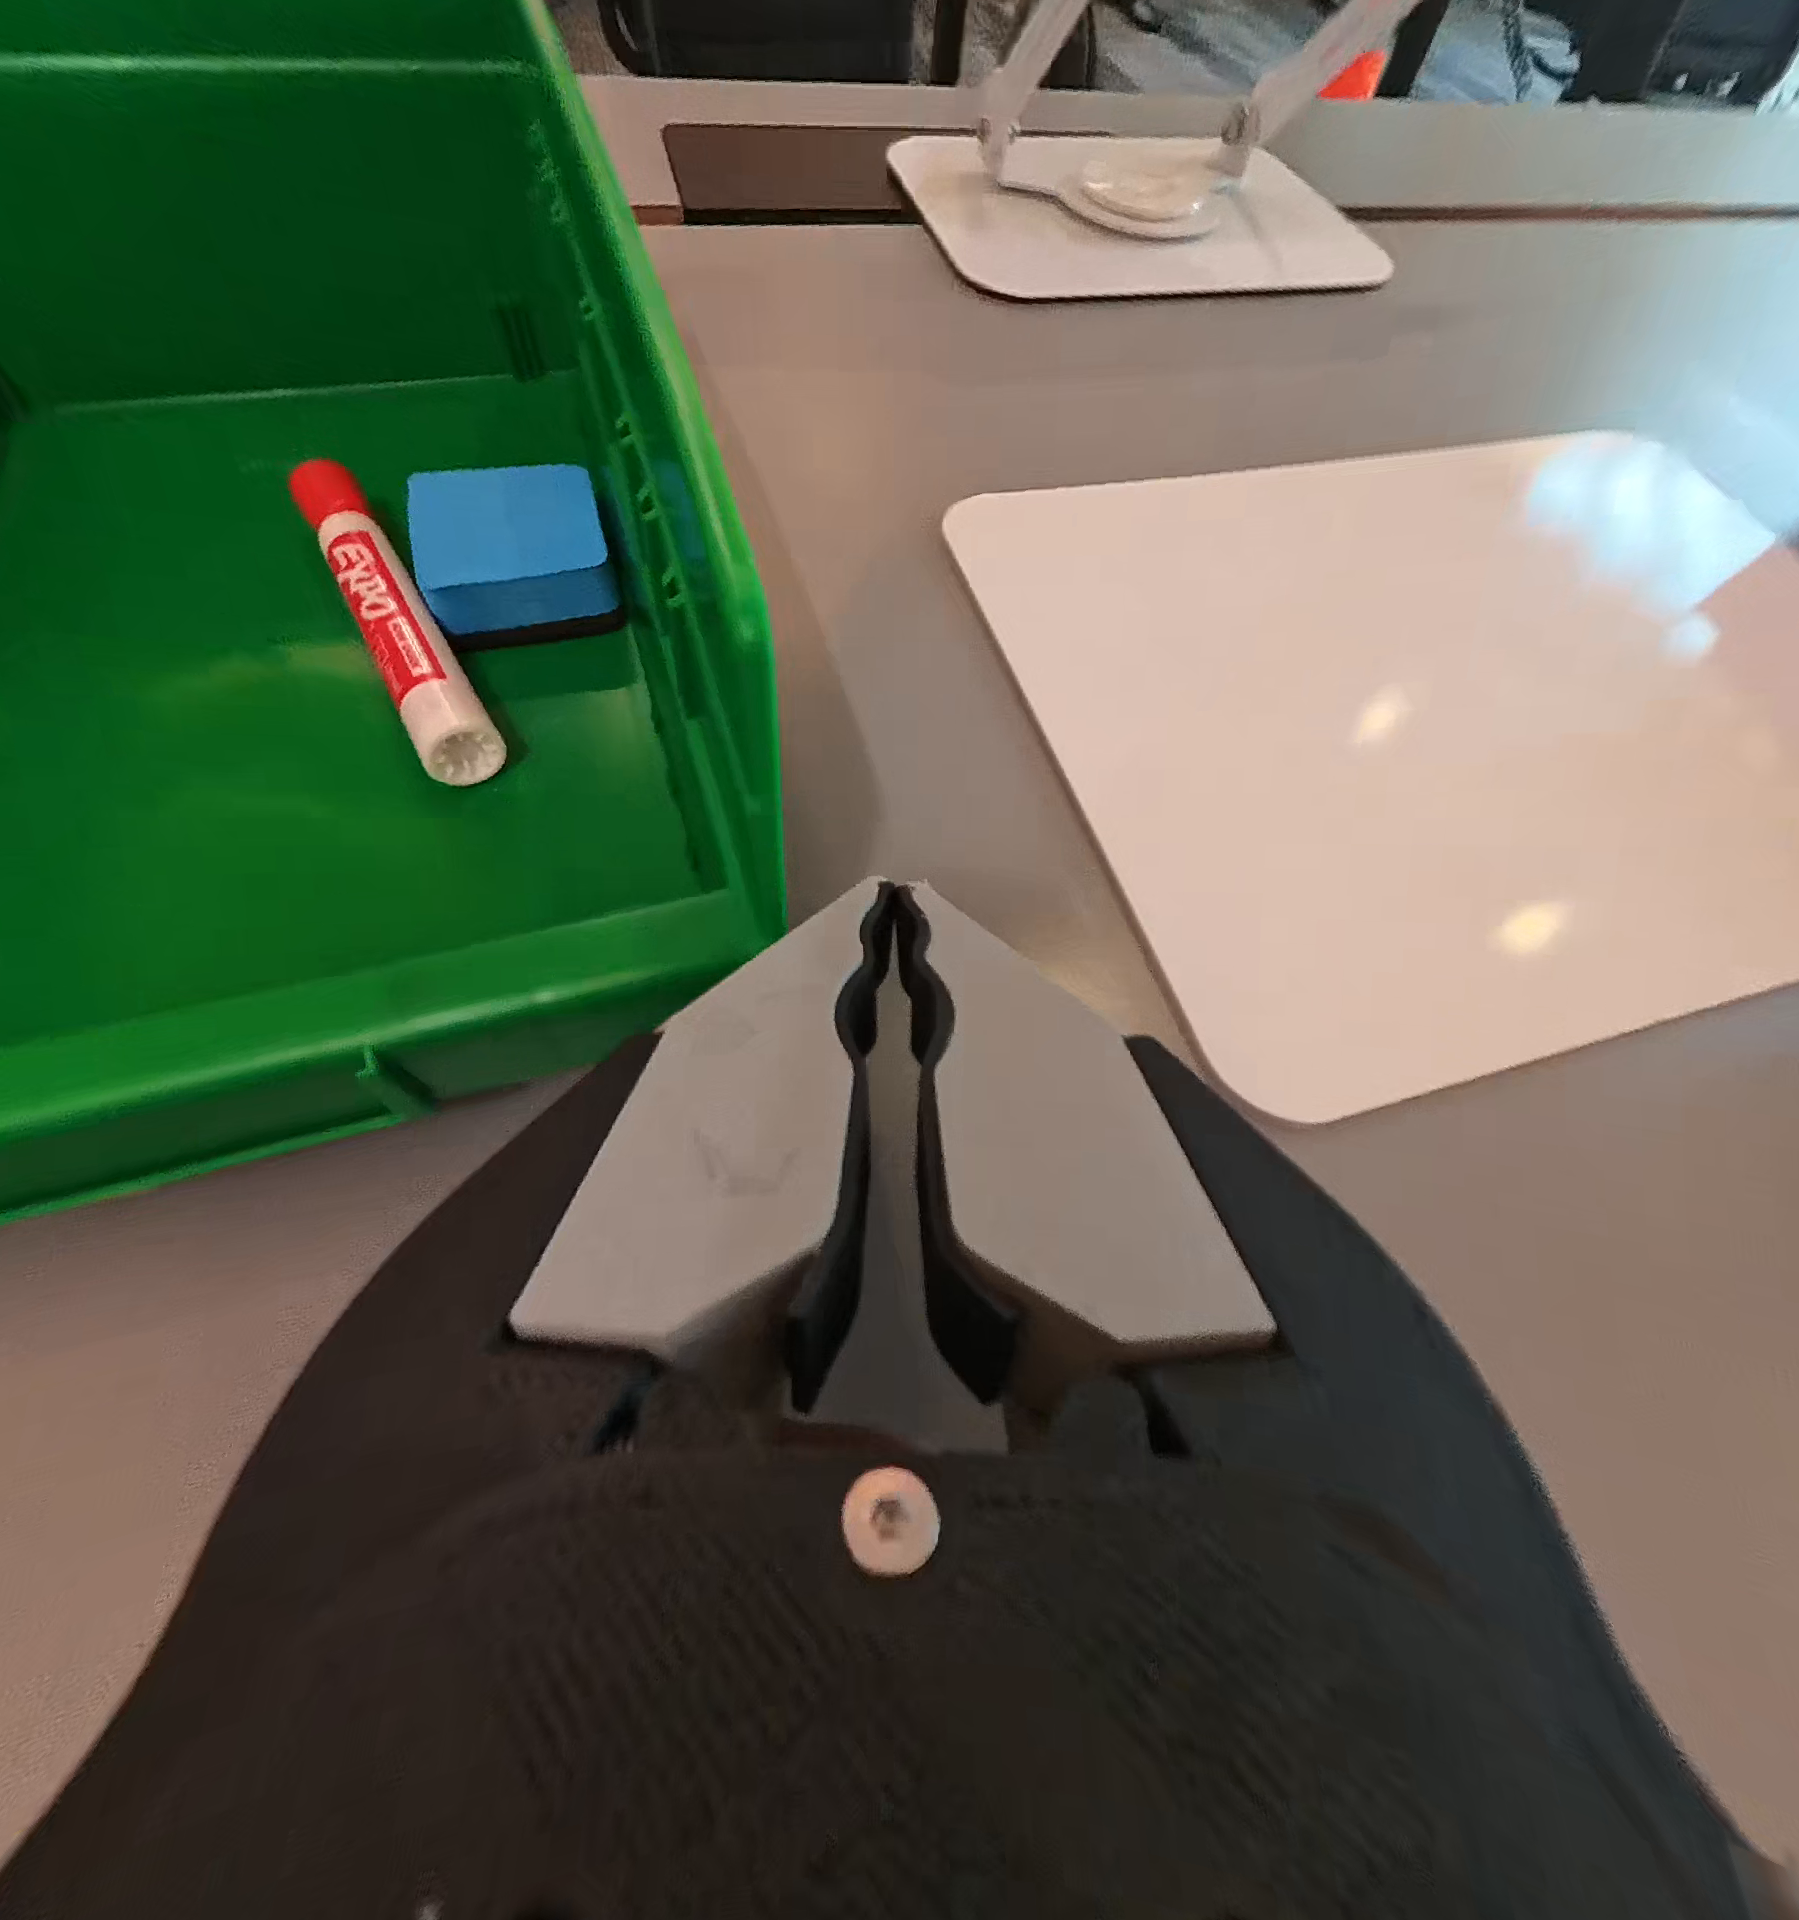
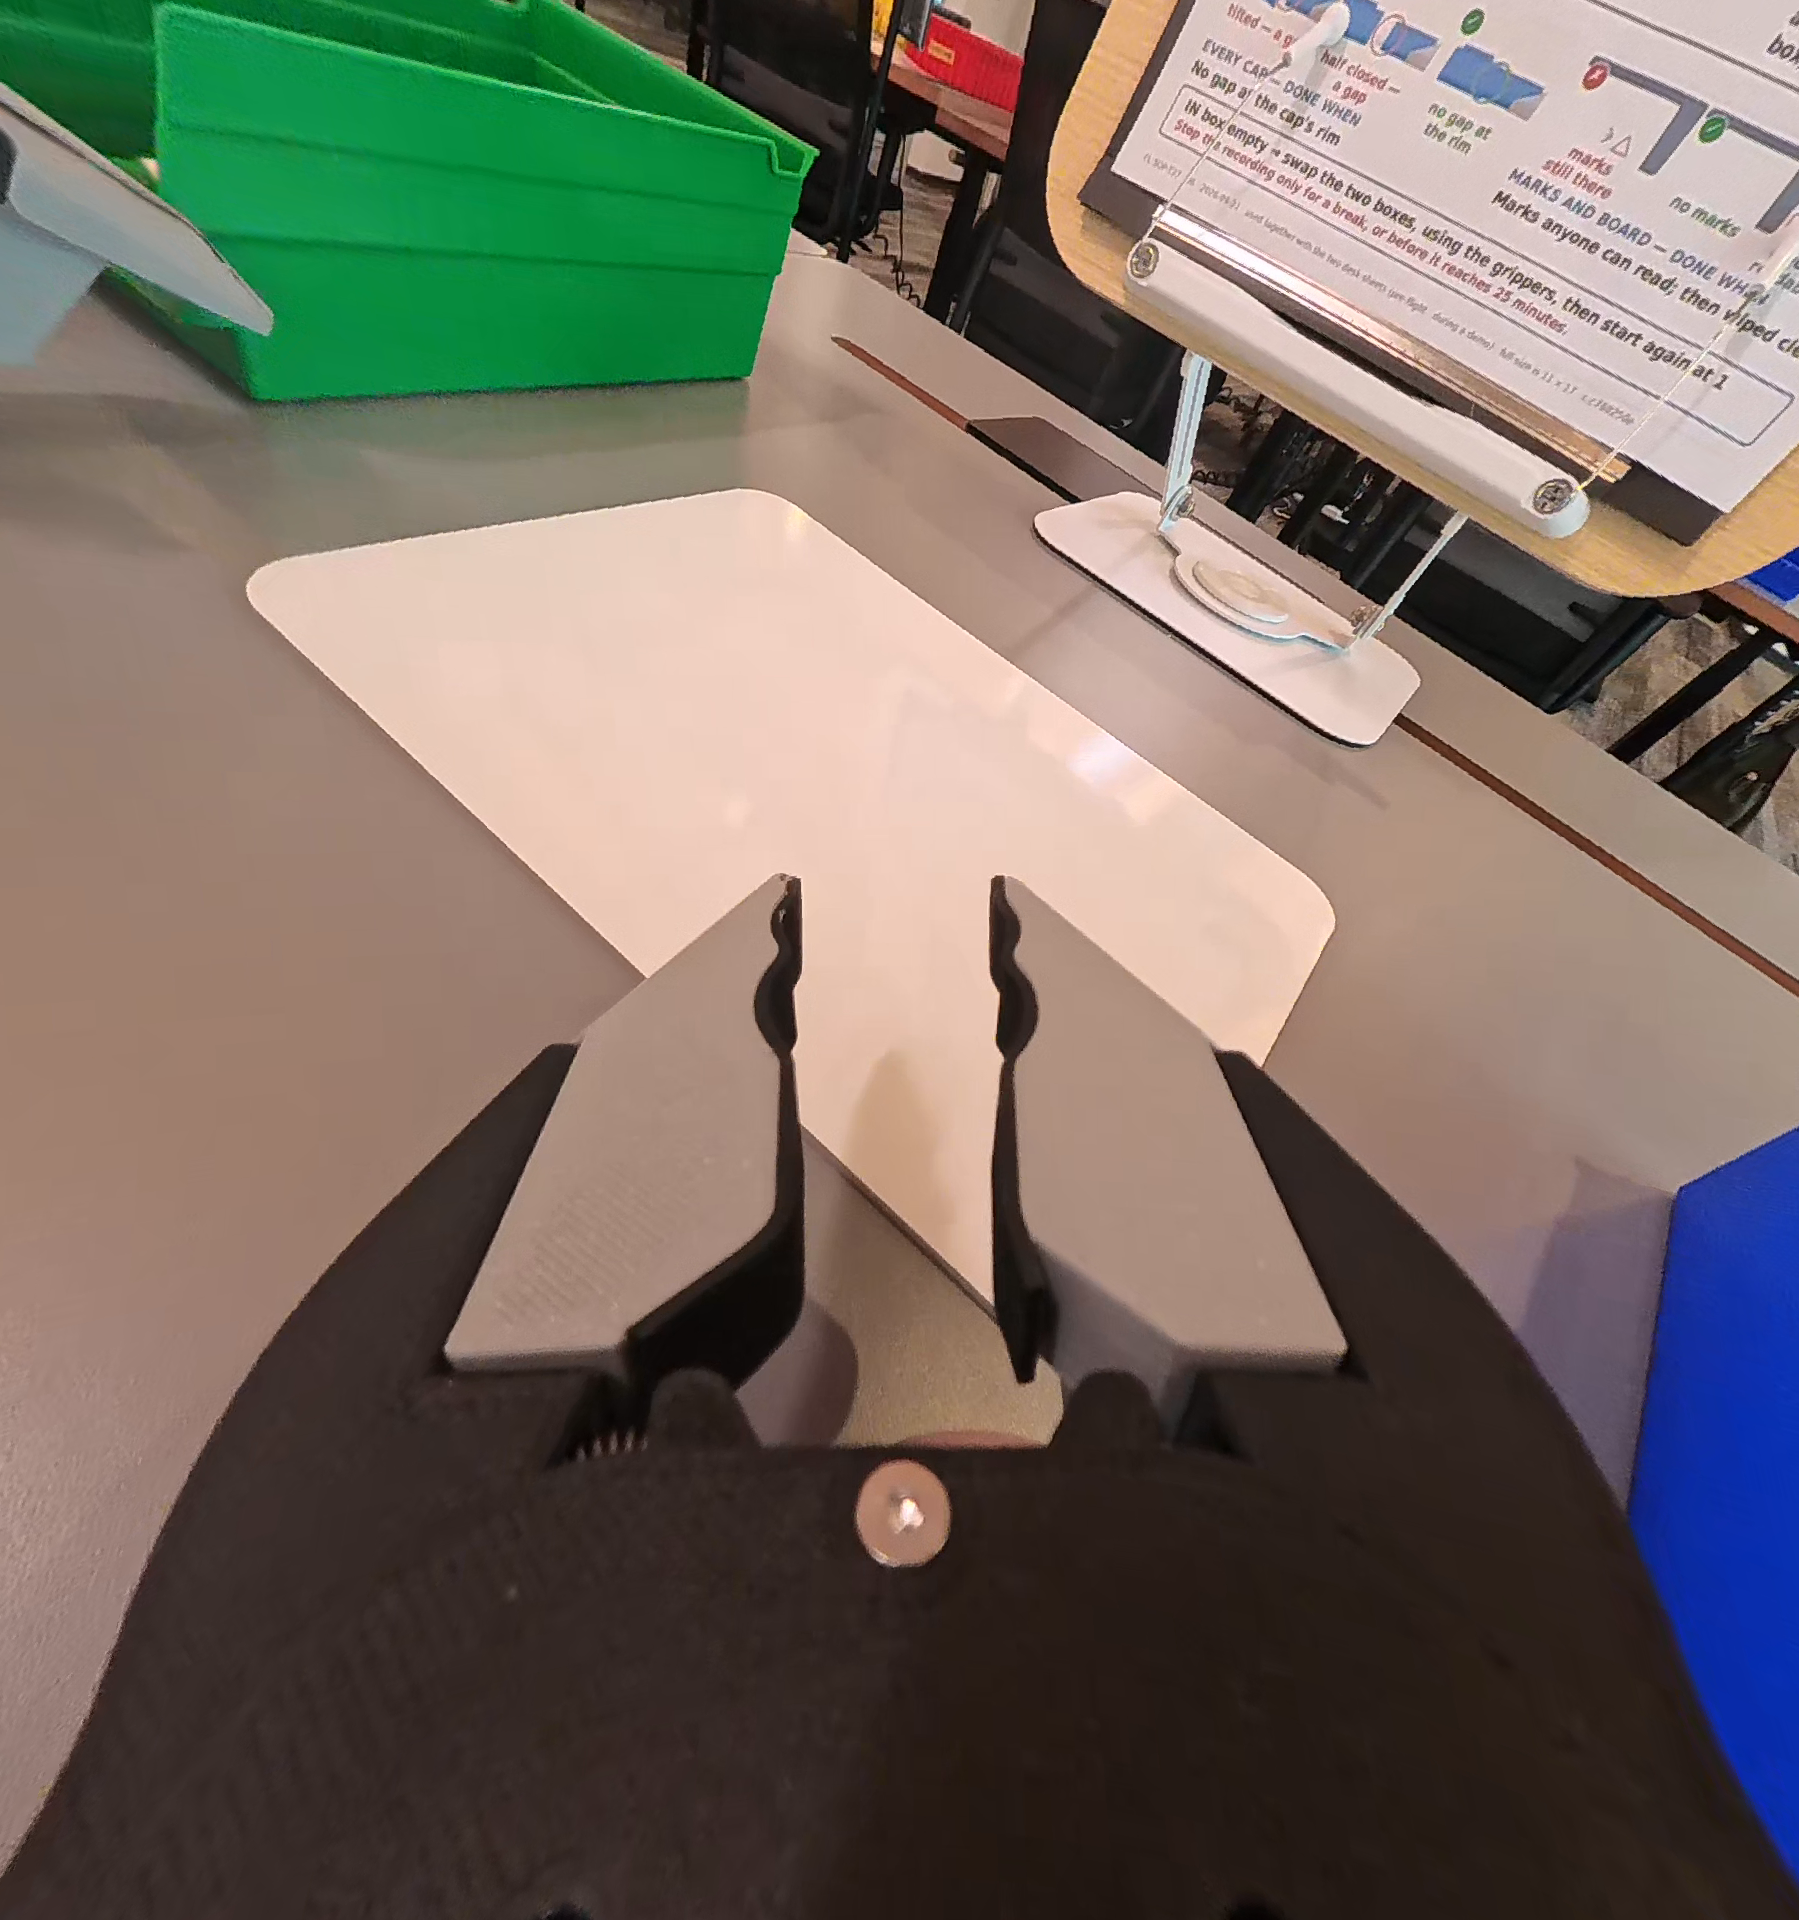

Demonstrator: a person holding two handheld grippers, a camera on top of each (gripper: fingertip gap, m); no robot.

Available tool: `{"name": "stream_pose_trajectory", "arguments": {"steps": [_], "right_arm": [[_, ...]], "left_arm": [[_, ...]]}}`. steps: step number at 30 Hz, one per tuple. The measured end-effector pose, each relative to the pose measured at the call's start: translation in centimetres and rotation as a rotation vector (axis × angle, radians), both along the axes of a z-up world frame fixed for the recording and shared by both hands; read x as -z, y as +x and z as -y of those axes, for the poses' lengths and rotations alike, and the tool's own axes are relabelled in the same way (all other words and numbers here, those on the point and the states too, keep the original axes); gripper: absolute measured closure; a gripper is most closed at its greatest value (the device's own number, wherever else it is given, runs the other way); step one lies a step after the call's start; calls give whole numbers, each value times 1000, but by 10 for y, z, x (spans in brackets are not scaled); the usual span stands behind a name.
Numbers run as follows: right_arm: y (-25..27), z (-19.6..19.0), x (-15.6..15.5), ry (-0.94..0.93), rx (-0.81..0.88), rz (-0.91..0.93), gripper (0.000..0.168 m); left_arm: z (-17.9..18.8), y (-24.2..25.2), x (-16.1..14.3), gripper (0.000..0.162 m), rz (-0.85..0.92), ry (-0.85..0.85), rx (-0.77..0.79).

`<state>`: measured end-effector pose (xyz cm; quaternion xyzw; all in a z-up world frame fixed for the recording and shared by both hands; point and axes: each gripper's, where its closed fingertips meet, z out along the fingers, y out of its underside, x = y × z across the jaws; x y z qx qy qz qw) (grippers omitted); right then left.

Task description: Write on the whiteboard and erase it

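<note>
The left gripper has its fingers pressed together and holds nothing, poised over the grey table just off the near corner of the green bin. Inside the bin a red-capped marker with a printed label lies touching a blue eraser. The right gripper is spread and empty above the near part of the blank whiteboard. Beyond stands a stand holding a printed sheet; a blue box sits at right.

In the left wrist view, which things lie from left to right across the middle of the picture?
Green bin wall → red-capped marker → blue eraser → grey table → whiteboard.
</note>
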<state>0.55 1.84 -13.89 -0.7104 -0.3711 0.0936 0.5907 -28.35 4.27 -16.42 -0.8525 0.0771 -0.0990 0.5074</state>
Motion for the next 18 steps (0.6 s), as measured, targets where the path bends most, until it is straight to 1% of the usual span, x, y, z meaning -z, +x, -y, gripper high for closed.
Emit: {"name": "stream_pose_trajectory", "arguments": {"steps": [2, 3, 5, 7, 9, 15, 18], "right_arm": [[0, 0, -1, 3, 1, -7, 136], [1, 0, -1, 3, 2, -9, 136], [1, 0, -1, 1, 1, -13, 135], [1, 0, -1, 0, -1, -13, 135], [0, 0, -1, -2, -2, -10, 135], [0, 0, 0, -3, -3, 0, 134], [-1, 0, 1, -7, -4, 2, 134]], "left_arm": [[1, 3, -2, 162, 85, -5, 40], [2, 4, -3, 159, 120, -8, 53], [2, 3, -3, 162, 160, -19, 62], [3, 5, -5, 157, 181, -10, 81], [3, 4, -6, 155, 162, 6, 72], [6, 12, -9, 129, 43, 52, 94], [8, 16, -10, 124, 27, 64, 112]]}}
